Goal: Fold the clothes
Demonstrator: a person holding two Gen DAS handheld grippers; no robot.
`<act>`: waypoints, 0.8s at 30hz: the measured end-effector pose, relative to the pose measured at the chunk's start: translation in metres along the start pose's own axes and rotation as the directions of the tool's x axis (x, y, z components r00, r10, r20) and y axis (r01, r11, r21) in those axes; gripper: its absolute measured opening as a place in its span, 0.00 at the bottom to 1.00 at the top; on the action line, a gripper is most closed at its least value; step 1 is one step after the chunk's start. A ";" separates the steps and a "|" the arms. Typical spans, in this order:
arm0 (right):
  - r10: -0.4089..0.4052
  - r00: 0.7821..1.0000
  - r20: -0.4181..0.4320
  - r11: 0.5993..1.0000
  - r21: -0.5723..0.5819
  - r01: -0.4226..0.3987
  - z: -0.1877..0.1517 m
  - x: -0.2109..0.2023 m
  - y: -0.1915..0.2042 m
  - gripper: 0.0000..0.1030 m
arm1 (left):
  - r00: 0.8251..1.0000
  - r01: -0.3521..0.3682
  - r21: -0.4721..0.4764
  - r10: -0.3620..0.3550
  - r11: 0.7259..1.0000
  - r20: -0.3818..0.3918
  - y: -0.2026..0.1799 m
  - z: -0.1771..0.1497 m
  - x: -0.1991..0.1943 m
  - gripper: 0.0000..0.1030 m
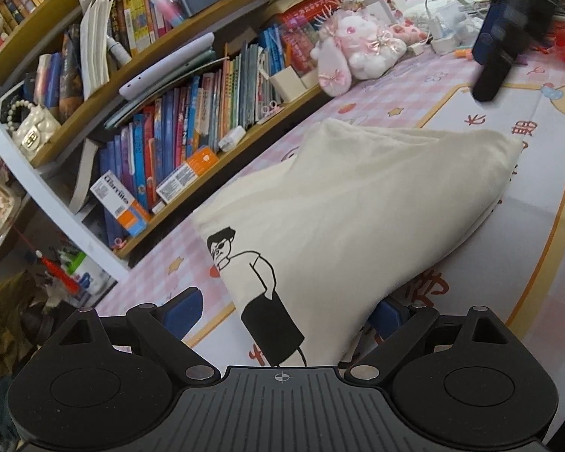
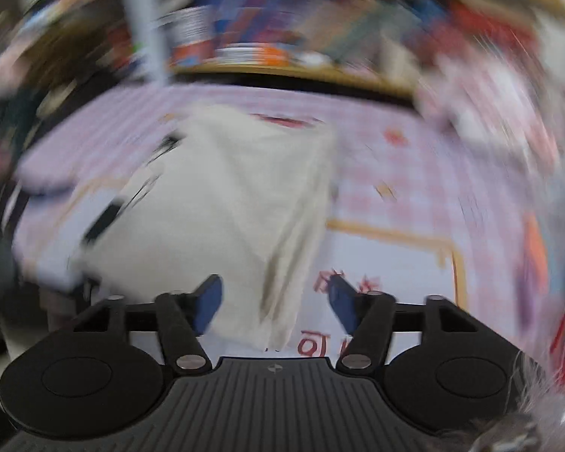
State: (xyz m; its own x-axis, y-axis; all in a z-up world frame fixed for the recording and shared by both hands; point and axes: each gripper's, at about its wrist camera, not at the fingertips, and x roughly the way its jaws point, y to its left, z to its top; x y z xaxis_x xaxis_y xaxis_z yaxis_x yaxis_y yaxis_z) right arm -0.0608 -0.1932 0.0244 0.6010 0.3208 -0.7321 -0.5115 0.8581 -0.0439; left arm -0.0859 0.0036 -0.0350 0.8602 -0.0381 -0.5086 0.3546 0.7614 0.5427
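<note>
Left view shows shelf [image 1: 139,113], "Camille" box [image 1: 122,203]; left gripper [image 1: 286,309] released around shirt [image 1: 358,207]; right gripper [image 2: 275,301] released.

garment [image 1: 358,203]: soft matt cream cloth, black print
table cover [image 1: 538,233]: smooth, faintly glossy printed sheet, pink check border
left gripper [image 1: 286,312]: matt black ribbed plastic, metal pivot pins, blue pads
plush toy [image 1: 358,49]: fluffy pink-and-white fabric
shelves [image 1: 105,86]: wood

The worktop [image 1: 395,90], covered in pink checked cloth, carries a cream garment [image 1: 358,203] and a plush toy [image 1: 358,49].
</note>
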 end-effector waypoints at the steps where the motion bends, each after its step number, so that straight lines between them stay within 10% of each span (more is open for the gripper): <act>1: 0.006 1.000 0.006 0.996 -0.088 -0.006 -0.002 0.000 0.011 0.73 | 1.000 0.007 -0.005 -0.007 1.000 0.005 0.003 0.001 0.000 0.91; 8: 0.025 0.997 0.074 0.882 -0.470 0.013 -0.023 0.027 0.087 0.75 | 0.998 0.056 -0.073 -0.056 0.996 0.004 0.020 0.013 0.003 0.91; 24: -0.260 0.947 0.187 0.749 -0.580 0.320 -0.055 0.070 0.076 0.46 | 0.996 0.084 -0.057 -0.085 0.995 -0.017 0.021 0.010 0.004 0.91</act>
State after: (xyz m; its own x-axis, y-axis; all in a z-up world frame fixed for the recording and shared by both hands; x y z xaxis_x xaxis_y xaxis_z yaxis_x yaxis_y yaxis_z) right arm -0.0911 -0.1280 -0.0675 0.8172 0.1559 -0.5549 -0.5470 0.5129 -0.6616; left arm -0.0714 0.0133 -0.0192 0.8205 -0.0918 -0.5642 0.4044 0.7909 0.4592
